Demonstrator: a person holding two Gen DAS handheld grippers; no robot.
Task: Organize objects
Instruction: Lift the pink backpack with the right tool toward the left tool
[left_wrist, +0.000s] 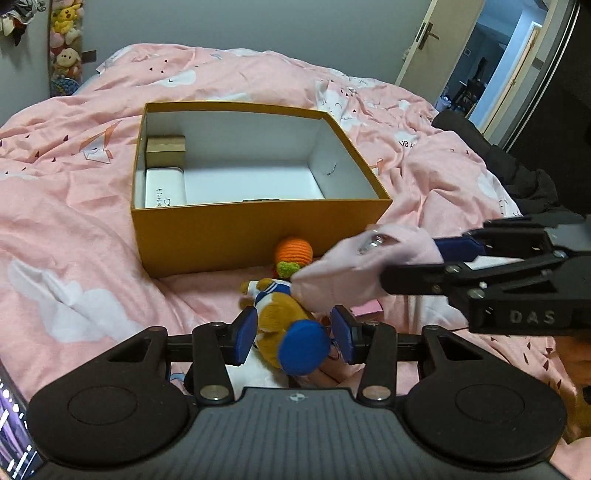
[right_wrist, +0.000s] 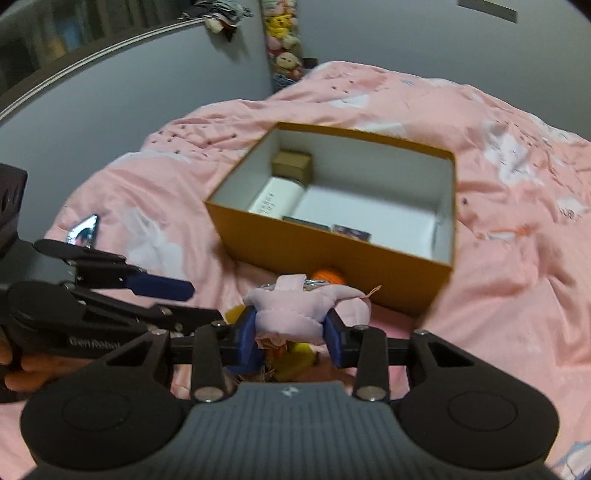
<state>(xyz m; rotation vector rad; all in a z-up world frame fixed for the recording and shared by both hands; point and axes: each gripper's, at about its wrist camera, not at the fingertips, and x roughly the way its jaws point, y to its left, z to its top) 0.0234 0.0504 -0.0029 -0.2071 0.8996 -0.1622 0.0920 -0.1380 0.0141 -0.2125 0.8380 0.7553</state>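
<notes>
An open orange cardboard box (left_wrist: 258, 236) (right_wrist: 332, 254) stands on the pink bedspread (left_wrist: 74, 184). It holds a small brown box (left_wrist: 165, 147), a white box (left_wrist: 164, 186) and flat items by its near wall. My left gripper (left_wrist: 294, 338) (right_wrist: 201, 301) is shut on a brown-and-white plush dog (left_wrist: 277, 317) with a blue ball, low over the bed. My right gripper (right_wrist: 291, 332) (left_wrist: 410, 262) is shut on a pale pink soft pouch (right_wrist: 295, 306) (left_wrist: 351, 266) with a metal ring, lifted above the dog. An orange knitted ball (left_wrist: 293, 251) (right_wrist: 327, 275) rests against the box's near wall.
A small pink box (left_wrist: 367, 308) lies on the bed by the dog. Dark clothing (left_wrist: 498, 158) sits at the bed's right edge. A lit phone screen (left_wrist: 14, 424) shows at the lower left. Plush toys (left_wrist: 66, 37) hang on the far wall beside an open door (left_wrist: 424, 40).
</notes>
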